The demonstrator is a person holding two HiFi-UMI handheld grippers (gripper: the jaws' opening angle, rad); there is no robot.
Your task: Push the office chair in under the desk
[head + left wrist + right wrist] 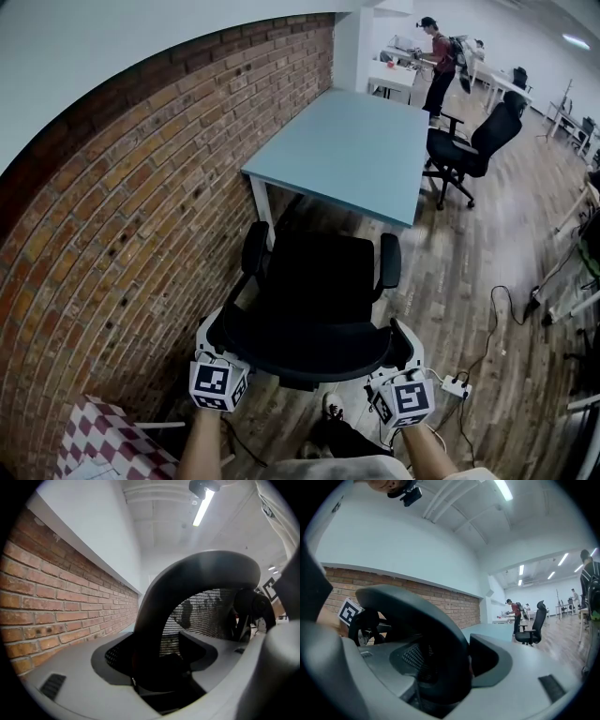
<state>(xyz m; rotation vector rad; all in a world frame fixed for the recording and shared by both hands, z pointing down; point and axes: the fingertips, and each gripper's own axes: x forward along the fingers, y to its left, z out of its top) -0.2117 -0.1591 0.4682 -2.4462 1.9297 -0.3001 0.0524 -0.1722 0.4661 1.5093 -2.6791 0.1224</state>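
Head view: left tool (212,336) and right tool (407,345) each clamp one end of the backrest rim of the office chair (319,281), presumably for a square push; the chair stands just short of the counter (347,150), seat facing it.

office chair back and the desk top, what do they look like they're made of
Office chair back: black woven mesh with a see-through grid, in a smooth matte black rim, probably plastic.
Desk top: flat pale blue-grey sheet, low sheen, no grain; likely laminate or painted board, can't be sure.
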